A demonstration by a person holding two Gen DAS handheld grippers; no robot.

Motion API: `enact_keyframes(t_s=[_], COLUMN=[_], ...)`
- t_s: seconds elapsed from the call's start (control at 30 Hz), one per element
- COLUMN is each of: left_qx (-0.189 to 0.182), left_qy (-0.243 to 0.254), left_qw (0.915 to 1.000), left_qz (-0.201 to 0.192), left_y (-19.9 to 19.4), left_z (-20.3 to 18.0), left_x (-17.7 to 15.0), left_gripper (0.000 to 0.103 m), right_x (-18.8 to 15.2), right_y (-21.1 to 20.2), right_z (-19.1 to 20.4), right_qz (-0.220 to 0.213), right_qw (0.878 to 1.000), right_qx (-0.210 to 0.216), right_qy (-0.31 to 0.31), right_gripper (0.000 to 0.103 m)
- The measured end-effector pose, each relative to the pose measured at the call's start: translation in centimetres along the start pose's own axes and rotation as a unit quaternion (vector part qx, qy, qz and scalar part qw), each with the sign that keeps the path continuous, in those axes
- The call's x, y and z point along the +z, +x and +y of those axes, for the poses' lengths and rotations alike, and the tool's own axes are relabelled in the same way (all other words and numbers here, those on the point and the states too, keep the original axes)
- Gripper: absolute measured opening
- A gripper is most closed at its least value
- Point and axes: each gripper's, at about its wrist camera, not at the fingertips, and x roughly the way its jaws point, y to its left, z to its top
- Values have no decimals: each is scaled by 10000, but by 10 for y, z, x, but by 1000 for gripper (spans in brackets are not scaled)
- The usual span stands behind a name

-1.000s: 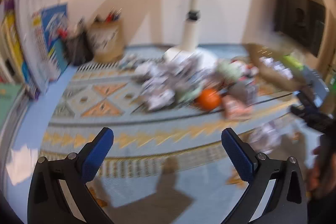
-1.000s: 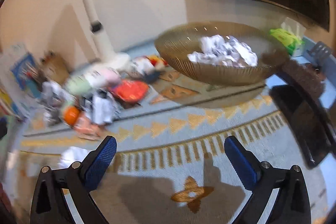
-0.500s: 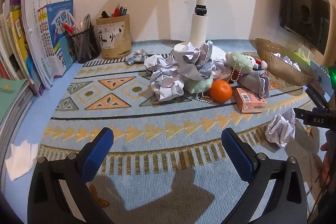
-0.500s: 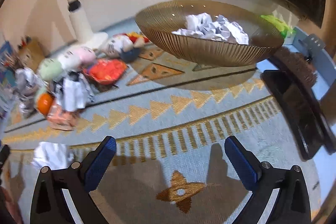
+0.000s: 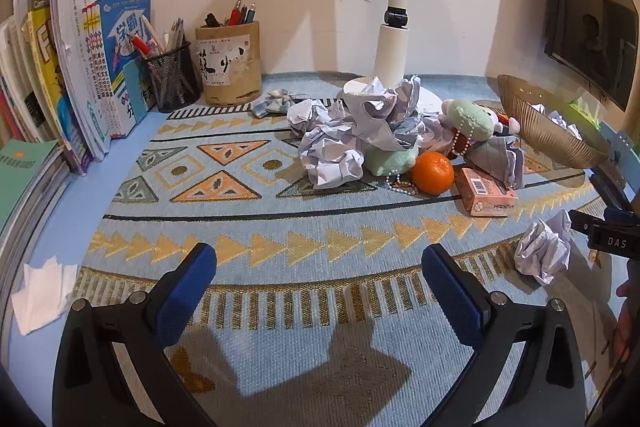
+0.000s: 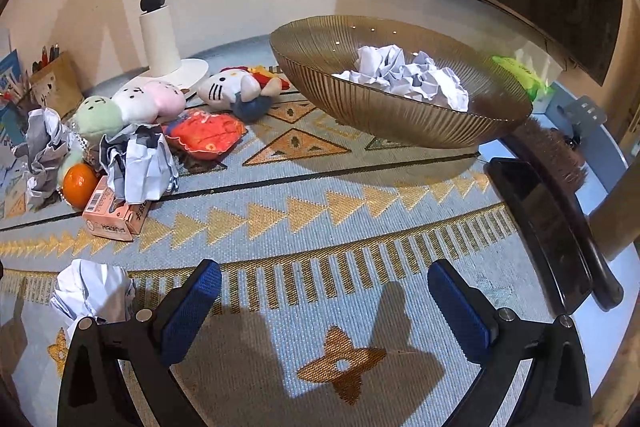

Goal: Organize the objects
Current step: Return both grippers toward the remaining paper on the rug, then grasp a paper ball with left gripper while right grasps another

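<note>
Blue patterned cloth covers the surface [image 5: 280, 227]. Both views were blurry and swinging a moment ago; now they are sharp and steady, so the hands have settled. The left tool [image 5: 319, 277] is wide and holds nothing. The right tool [image 6: 324, 291] is wide and empty too. One paper ball [image 6: 94, 293] lies alone just beside the right tool's left finger. More paper balls already sit in the bowl [image 6: 400, 123]. I think this ball goes there next.
</note>
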Motion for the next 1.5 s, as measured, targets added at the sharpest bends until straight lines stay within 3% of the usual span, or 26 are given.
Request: enact_keyframes(t_s=[0.1, 0.87, 1.27, 1.37, 1.5], left_qx=[148, 104, 1, -267, -815], left_qy=[39, 25, 205, 410, 810], left_qw=[9999, 9999, 9998, 9988, 9931], left_qz=[-37, -46, -78, 35, 237], left_y=[-1, -2, -4, -6, -8], left_z=[-2, -2, -7, -14, -21], left_x=[1, 0, 0, 4, 20], left_gripper=[102, 102, 102, 102, 102], right_x=[0, -2, -3, -4, -7], right_y=[1, 5, -2, -13, -25], right_z=[1, 5, 6, 9, 14], right_qz=[2, 138, -19, -247, -197], right_qw=[10000, 9997, 9997, 9977, 9868], right_qx=[13, 165, 239, 592, 1557], right_qy=[-15, -74, -102, -210, -407], right_gripper=[103, 103, 103, 103, 103])
